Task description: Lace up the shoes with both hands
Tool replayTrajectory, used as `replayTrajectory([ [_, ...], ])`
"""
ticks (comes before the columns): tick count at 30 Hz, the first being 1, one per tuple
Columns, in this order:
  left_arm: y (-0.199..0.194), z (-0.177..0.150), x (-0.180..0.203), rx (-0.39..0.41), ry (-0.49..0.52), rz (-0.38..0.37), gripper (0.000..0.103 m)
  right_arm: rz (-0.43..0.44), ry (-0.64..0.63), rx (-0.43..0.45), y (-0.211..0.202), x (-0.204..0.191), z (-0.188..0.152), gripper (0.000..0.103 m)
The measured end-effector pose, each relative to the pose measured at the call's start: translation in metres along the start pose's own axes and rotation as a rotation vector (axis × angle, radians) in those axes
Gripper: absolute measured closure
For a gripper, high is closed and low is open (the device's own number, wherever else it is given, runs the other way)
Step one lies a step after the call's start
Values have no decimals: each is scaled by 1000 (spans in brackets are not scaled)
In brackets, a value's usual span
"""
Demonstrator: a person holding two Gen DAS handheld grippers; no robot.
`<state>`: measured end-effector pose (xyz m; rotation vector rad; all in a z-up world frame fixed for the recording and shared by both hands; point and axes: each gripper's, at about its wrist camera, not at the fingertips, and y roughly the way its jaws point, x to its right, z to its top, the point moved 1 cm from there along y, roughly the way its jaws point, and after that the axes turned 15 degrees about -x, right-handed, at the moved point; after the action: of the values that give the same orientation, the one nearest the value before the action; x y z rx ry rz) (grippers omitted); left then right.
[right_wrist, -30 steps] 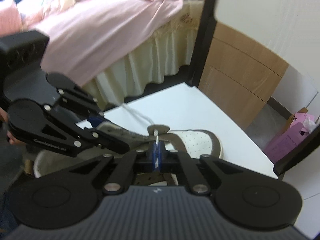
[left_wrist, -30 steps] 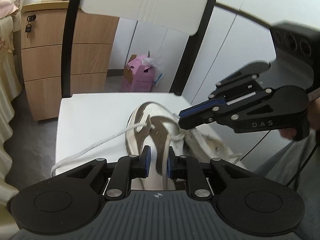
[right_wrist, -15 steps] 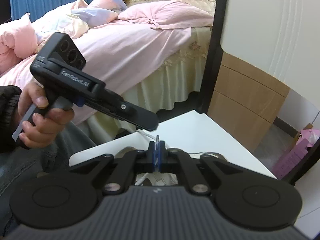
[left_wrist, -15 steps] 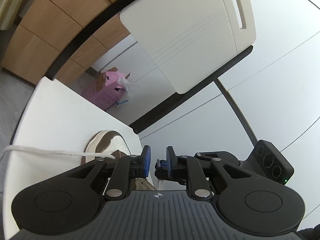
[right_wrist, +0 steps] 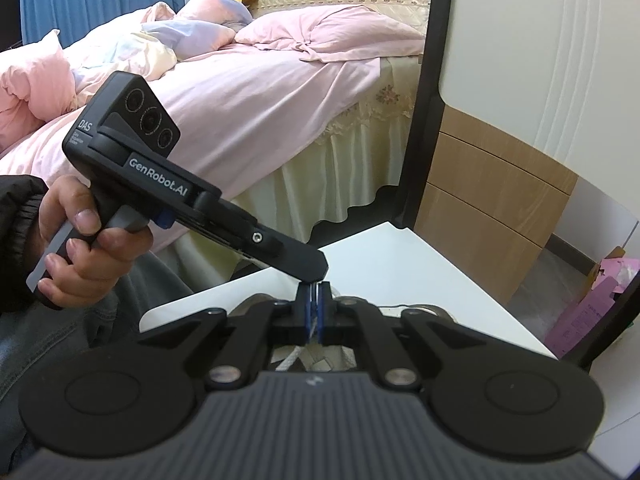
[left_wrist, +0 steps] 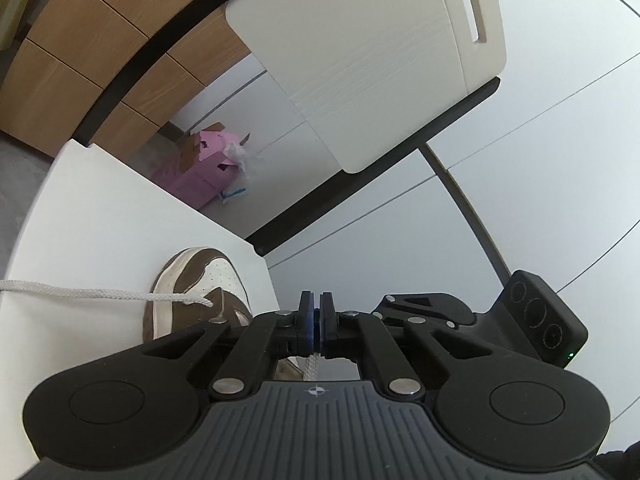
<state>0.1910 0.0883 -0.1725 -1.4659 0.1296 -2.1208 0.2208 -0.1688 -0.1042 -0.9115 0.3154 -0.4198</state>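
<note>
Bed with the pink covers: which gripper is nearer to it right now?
Left, likely. The left gripper comes in from the side of the bed; the right gripper faces it from farther back, tips meeting.

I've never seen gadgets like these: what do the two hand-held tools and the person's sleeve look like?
Both are matte black plastic. The left gripper has a pistol handle, a grey trigger, three round lenses, and white lettering "DAS" and "GenRobot.AI". The right gripper has ribbed housing, silver rivets and blue-padded fingers. The sleeve is black with a ribbed cuff.
</note>
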Motion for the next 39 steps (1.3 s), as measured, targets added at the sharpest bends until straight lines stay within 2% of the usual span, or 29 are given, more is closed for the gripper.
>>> replayTrajectory([
  [9, -4, 1, -2, 13, -16, 1, 100, 2, 11, -8, 1, 3, -1, 98],
  [14, -1, 1, 1, -4, 9, 48, 100, -10, 23, -26, 4, 6, -1, 100],
  [18, 0, -2, 11, -17, 90, 153, 98, -34, 52, -78, 14, 12, -4, 100],
  [20, 1, -7, 18, -27, 165, 239, 94, -39, 61, -116, 22, 16, -5, 100],
  [21, 2, -9, 22, -37, 206, 282, 88, -42, 66, -136, 26, 17, -6, 100],
  [22, 4, -12, 25, -47, 245, 323, 70, -40, 65, -158, 31, 18, -7, 100],
  [23, 6, -15, 28, -55, 278, 355, 56, -36, 61, -169, 34, 18, -6, 100],
  [28, 19, -31, 40, -110, 455, 473, 56, -15, 45, -204, 46, 15, -2, 100],
  [30, 26, -35, 41, -131, 494, 524, 56, -10, 45, -215, 47, 15, 0, 100],
  [33, 30, -35, 36, -148, 495, 577, 60, -2, 48, -234, 49, 16, 3, 100],
  [35, 30, -33, 31, -146, 468, 588, 71, 1, 47, -248, 50, 16, 4, 100],
  [39, 22, -22, 11, -151, 267, 494, 72, -6, 36, -268, 49, 15, 6, 100],
])
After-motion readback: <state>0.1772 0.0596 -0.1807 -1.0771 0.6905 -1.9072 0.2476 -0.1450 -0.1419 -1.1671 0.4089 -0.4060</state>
